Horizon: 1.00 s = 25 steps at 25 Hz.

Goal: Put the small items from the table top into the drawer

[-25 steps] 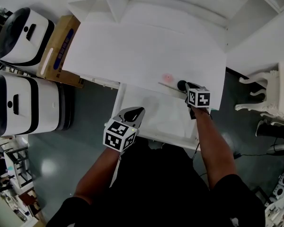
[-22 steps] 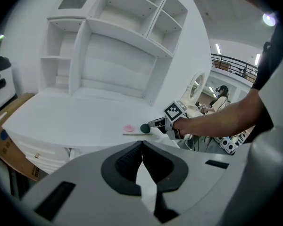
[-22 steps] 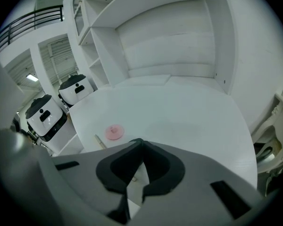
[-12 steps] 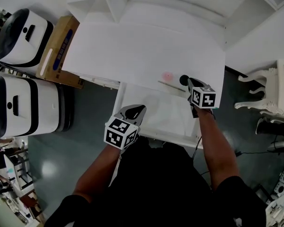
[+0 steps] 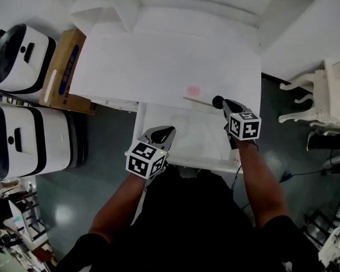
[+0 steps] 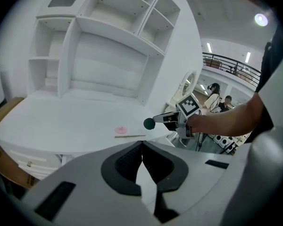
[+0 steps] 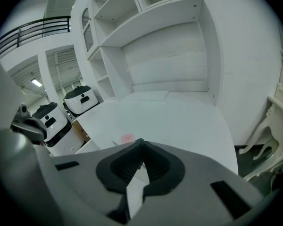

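Right hand-held gripper (image 5: pixel 222 103) pinches a small dark-green ball (image 5: pixel 217 101) — left hand-held gripper (image 6: pixel 141 147) pressed together.

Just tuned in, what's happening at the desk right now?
The person's right claw, closed, seems to pinch a dark round item at the front edge of the white desk, above the open drawer. The left claw hangs shut and empty over the drawer's near side. A pink item and a thin stick lie on the desk.

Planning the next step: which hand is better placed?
Right. Its tool holds the ball beside the open drawer; the left tool is shut and empty near the drawer's front.
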Each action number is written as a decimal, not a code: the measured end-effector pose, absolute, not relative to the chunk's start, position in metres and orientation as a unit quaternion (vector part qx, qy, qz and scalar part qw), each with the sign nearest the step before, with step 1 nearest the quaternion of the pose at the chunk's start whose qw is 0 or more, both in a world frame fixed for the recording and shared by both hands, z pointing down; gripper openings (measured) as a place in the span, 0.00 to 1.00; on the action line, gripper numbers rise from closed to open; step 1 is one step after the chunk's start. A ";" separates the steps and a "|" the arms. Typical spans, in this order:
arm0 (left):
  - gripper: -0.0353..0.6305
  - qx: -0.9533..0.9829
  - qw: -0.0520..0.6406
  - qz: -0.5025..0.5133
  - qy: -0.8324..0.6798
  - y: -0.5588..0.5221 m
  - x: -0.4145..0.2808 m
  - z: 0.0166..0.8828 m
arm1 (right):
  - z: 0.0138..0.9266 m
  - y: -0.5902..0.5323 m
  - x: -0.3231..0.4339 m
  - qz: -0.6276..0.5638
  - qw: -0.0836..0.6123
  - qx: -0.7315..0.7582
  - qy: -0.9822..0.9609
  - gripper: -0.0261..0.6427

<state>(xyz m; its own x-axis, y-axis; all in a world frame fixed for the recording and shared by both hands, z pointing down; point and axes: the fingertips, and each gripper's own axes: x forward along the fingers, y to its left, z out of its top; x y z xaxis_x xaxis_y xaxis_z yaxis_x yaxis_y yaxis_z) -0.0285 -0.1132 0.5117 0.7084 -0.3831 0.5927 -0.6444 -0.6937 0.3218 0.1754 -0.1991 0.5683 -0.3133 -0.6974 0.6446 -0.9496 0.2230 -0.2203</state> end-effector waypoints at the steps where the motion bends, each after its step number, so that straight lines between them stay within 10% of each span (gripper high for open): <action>1: 0.07 0.887 0.263 0.248 -0.288 -0.113 -0.027 0.512 | 0.568 -0.193 0.175 0.300 0.212 0.546 -0.753 0.09; 25: 0.07 0.878 0.272 0.288 -0.270 -0.067 -0.036 0.540 | 0.719 -0.057 0.124 0.338 0.362 0.447 -0.745 0.09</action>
<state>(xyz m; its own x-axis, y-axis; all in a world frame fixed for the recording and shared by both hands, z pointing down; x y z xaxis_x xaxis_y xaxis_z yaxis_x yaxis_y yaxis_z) -0.0364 -0.0670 0.5396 0.6889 -0.3174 0.6517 -0.6300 -0.7069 0.3217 0.1238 -0.0574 0.7190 -0.3388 -0.4214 0.8412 -0.9102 0.3732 -0.1797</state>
